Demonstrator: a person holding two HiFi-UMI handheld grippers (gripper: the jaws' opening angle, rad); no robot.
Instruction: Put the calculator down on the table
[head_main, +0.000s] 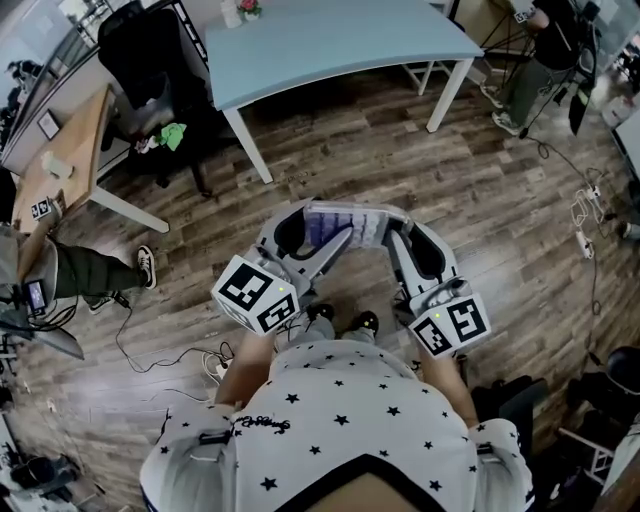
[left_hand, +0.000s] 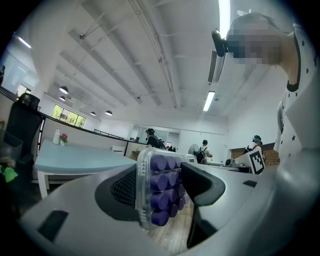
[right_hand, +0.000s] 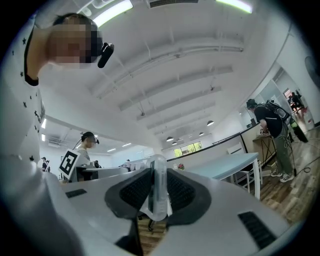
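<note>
Over a dark wood-plank floor (head_main: 500, 200), well short of the pale blue counter (head_main: 330, 45), a person in a star-print shirt (head_main: 340, 420) is holding a clear-cased calculator with rows of purple keys (head_main: 350, 225) up between two tools. In the head view, the left hand-held gripper (head_main: 318, 240) is taking one end and the right hand-held gripper (head_main: 398, 240) the other. Sharing the load this way is likely meant to hold the flat body level for a gentle set-down.

Along the left hand-held gripper (left_hand: 165, 180), its own view is showing the calculator (left_hand: 161, 190) edge-on, keys facing one jaw and clear back lying against the other's ribbed pad. The jaws are standing wide yet are clamping across the full thickness, keys included. The counter (left_hand: 75, 160) is lying off to one side, apart from the load.

Along the right hand-held gripper (right_hand: 159, 197), its view is showing both ribbed pads pinching the calculator's thin clear edge (right_hand: 158, 192), a narrow bite that is suiting the slim rim. The counter (right_hand: 225, 165) is showing beyond, with the calculator not yet over it, so the set-down appears not yet begun.
</note>
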